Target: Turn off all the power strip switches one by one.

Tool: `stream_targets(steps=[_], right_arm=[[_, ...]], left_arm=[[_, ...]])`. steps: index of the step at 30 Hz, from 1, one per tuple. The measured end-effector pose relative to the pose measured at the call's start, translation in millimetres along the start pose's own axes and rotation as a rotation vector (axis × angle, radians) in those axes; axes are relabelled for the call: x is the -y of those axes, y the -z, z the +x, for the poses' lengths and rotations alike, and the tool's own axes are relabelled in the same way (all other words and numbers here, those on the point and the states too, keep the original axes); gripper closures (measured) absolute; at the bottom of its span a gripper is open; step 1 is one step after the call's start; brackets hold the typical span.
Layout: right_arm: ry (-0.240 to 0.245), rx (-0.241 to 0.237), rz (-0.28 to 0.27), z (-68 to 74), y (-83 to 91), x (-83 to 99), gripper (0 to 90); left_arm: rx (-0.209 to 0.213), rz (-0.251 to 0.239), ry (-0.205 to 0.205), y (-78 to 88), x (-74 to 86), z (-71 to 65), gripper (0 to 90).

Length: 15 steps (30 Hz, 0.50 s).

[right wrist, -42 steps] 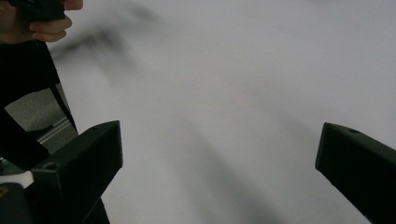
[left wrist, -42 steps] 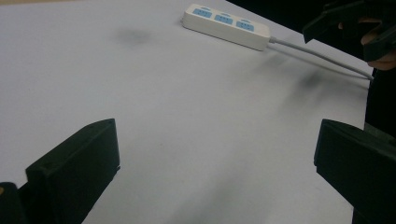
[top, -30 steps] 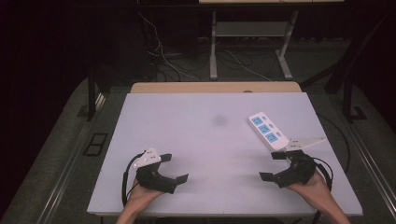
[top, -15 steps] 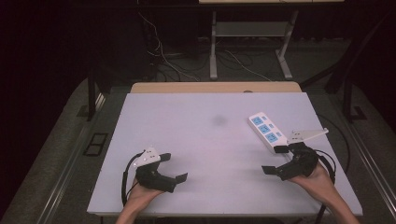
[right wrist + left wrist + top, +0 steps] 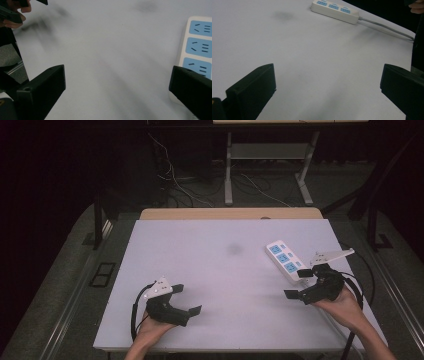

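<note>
A white power strip with blue sockets lies on the right part of the white table. My right gripper is open and empty just in front of the strip's near end, one jaw close beside it. In the right gripper view the power strip runs along the right edge, next to the right jaw, and the right gripper has bare table between its jaws. My left gripper stands open and empty near the front left. Its own view shows the left gripper and, far off, the power strip with its grey cable.
A faint dark smudge marks the table's middle. A wooden strip borders the far edge. Beyond the table stand metal legs and loose cables on the floor. The other hand appears at the right gripper view's top left.
My right gripper has moved forward and slightly left, closer to the power strip's near end. The left gripper has hardly moved.
</note>
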State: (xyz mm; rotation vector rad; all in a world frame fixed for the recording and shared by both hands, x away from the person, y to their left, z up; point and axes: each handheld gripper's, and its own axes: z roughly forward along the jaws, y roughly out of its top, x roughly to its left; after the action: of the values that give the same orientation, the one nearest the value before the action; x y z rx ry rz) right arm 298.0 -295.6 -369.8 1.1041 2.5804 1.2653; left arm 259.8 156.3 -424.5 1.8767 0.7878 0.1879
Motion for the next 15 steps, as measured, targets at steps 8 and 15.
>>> stream_targets(steps=[8,15], right_arm=[[0.003,0.010,0.007,-8.7,8.4,-9.0,0.5],[0.001,0.016,0.005,-13.9,12.7,-14.9,0.5]], left_arm=[[-0.001,-0.004,0.001,0.3,-0.1,0.1,0.0],[-0.005,-0.006,0.001,0.1,-0.1,0.1,0.0]])
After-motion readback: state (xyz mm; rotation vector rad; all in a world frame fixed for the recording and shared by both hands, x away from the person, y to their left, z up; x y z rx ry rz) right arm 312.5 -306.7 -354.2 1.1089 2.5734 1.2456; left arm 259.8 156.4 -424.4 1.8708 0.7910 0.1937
